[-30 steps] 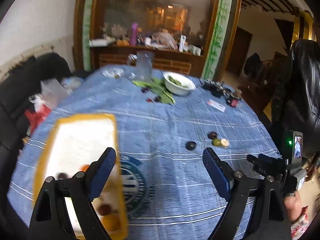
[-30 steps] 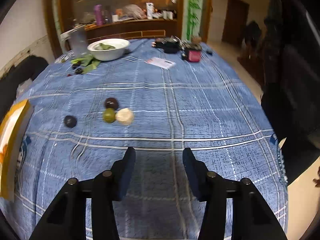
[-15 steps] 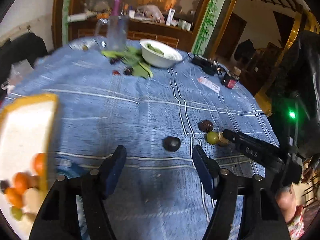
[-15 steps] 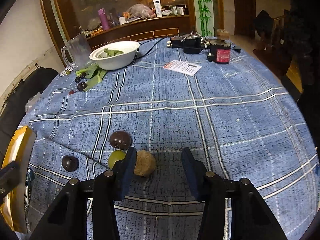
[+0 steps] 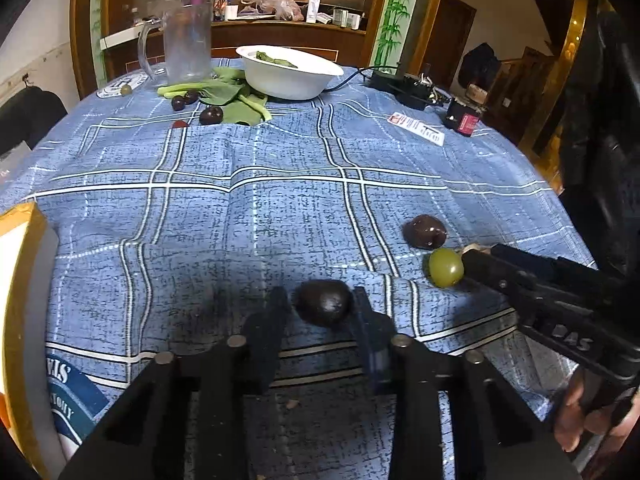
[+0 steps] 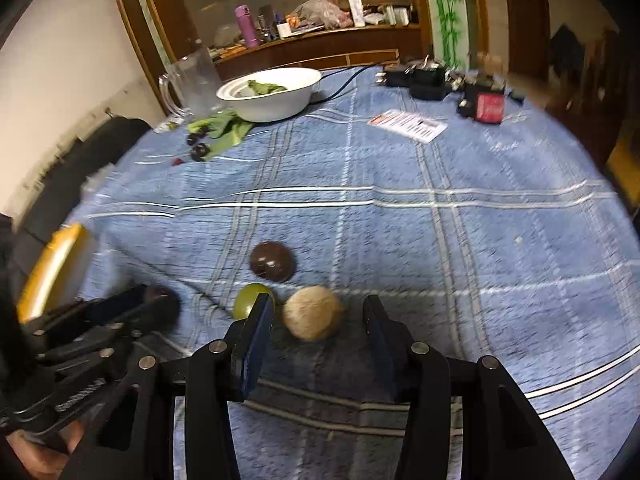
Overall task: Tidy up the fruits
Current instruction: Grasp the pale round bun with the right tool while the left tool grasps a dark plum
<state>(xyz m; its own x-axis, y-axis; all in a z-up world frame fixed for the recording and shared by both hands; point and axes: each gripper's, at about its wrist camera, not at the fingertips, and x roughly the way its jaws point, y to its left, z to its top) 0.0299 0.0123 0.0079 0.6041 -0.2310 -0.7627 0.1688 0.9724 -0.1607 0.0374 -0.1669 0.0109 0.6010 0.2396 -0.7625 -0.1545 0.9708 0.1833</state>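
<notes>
My left gripper (image 5: 320, 304) is open, its fingers on either side of a dark oval fruit (image 5: 323, 302) on the blue checked tablecloth. My right gripper (image 6: 318, 312) is open around a tan round fruit (image 6: 312, 317). A green fruit (image 6: 249, 305) lies just left of its left finger and shows in the left wrist view (image 5: 446, 267) too. A dark brown round fruit (image 6: 273, 261) (image 5: 424, 232) lies beyond. The yellow-rimmed tray (image 5: 16, 280) is at the left edge.
A white bowl (image 5: 288, 72) with greens, a glass mug (image 5: 186, 38), leaves and small dark fruits (image 5: 211, 115) sit at the far side. A card (image 6: 406, 125), black chargers and a red-labelled box (image 6: 486, 104) lie far right. The table edge curves at right.
Both grippers moved forward and down to the fruits. The left now straddles the dark oval fruit, the right straddles the tan fruit. The tray slid out to the left edge.
</notes>
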